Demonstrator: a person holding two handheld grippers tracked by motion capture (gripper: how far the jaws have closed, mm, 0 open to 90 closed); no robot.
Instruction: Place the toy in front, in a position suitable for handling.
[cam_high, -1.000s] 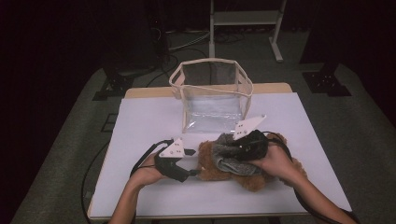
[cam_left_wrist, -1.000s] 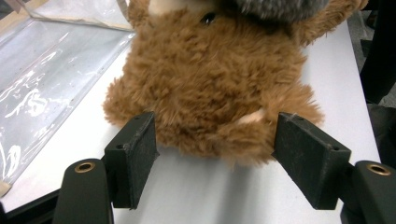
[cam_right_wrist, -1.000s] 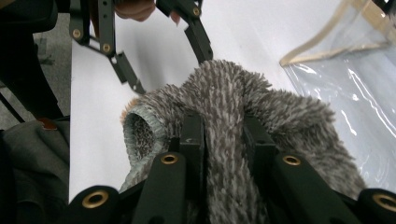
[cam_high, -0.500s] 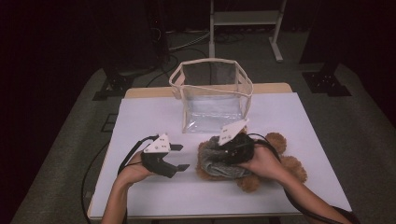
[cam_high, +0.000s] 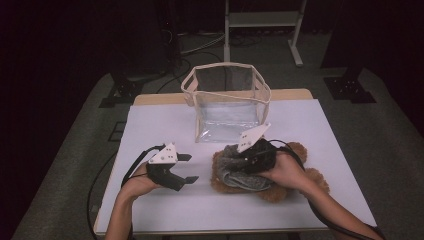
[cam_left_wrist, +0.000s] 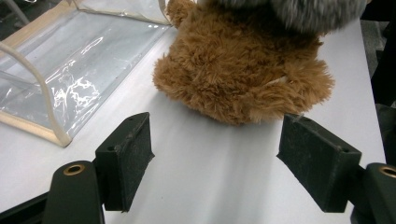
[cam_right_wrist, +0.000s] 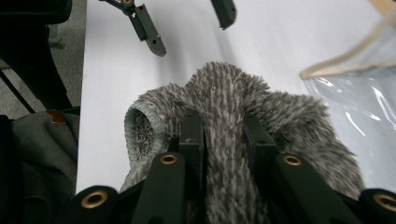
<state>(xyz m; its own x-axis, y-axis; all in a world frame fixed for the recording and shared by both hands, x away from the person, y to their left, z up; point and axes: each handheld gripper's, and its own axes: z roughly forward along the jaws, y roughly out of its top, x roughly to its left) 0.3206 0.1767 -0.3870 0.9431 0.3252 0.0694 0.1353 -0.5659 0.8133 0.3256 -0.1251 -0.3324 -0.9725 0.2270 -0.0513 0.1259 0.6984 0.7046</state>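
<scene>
A: What is being handled, and where?

B: A grey fuzzy garment (cam_high: 239, 170) is being pinched in a fold by the right gripper (cam_right_wrist: 224, 135), jaws narrow on the cloth. It is lying over a brown teddy bear (cam_left_wrist: 243, 70) on the white table (cam_high: 165, 125), just in front of a clear bag (cam_high: 227, 102).

A: And the other gripper?

B: The left gripper (cam_high: 184, 168) is being held beside the bear, its jaws just having been opening, nothing between them (pads well apart). The bear should probably be steadied while the cloth is being worked.
</scene>
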